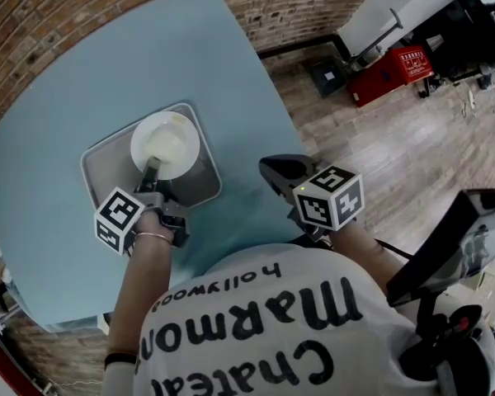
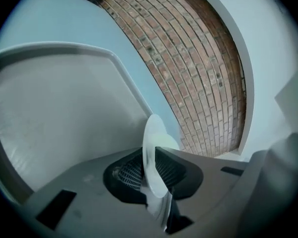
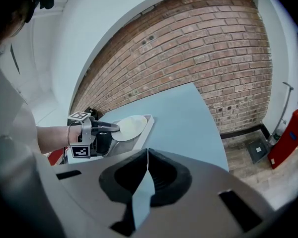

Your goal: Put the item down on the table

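Observation:
My left gripper (image 1: 153, 174) is shut on the near rim of a white plate (image 1: 167, 143), which it holds over a grey tray (image 1: 97, 165) on the light blue table (image 1: 82, 73). In the left gripper view the plate (image 2: 153, 150) stands edge-on between the jaws, with the tray's floor (image 2: 59, 113) just beyond it. The right gripper view shows the left gripper (image 3: 100, 127), the plate (image 3: 129, 127) and the tray (image 3: 148, 121) from the side. My right gripper (image 1: 272, 170) hangs at the table's near right edge, shut, with nothing between its jaws (image 3: 147, 156).
A brick wall (image 1: 82, 7) runs behind the table. To the right is a wooden floor (image 1: 396, 155) with a red crate (image 1: 392, 73) and dark equipment (image 1: 454, 246). The table's right edge (image 1: 268, 114) curves close to my right gripper.

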Demonstrator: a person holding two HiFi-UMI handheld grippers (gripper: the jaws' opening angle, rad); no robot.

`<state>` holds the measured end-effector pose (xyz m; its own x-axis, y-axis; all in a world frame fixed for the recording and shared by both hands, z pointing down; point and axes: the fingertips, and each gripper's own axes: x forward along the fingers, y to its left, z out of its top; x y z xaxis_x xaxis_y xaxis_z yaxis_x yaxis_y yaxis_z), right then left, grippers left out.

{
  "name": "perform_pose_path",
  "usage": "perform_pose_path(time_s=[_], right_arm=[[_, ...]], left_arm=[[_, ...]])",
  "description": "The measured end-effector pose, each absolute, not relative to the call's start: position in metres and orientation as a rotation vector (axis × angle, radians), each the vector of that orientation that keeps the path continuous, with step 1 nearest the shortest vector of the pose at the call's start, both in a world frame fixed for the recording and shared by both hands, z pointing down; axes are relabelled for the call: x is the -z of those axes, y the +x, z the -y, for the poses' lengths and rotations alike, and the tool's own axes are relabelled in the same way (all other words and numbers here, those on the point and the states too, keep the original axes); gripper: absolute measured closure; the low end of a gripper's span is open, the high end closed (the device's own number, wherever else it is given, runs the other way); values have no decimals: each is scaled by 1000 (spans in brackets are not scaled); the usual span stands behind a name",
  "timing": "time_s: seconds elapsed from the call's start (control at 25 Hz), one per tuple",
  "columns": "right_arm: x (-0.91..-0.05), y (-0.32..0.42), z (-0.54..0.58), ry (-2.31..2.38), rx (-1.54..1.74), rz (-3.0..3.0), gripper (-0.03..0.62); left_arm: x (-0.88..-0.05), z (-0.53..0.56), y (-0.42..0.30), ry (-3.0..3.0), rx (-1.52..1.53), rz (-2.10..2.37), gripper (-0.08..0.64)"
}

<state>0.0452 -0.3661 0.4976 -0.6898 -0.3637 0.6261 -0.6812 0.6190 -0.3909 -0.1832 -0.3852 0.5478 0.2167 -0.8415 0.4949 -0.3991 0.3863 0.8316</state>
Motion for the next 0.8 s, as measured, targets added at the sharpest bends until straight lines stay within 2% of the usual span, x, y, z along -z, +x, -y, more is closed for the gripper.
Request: perform_pose_path(time_s=[0.8], right_arm=[[-500,52,370,828,-864,2342,580]], left_arm=[[-556,399,-192,1259,257,1513,506]])
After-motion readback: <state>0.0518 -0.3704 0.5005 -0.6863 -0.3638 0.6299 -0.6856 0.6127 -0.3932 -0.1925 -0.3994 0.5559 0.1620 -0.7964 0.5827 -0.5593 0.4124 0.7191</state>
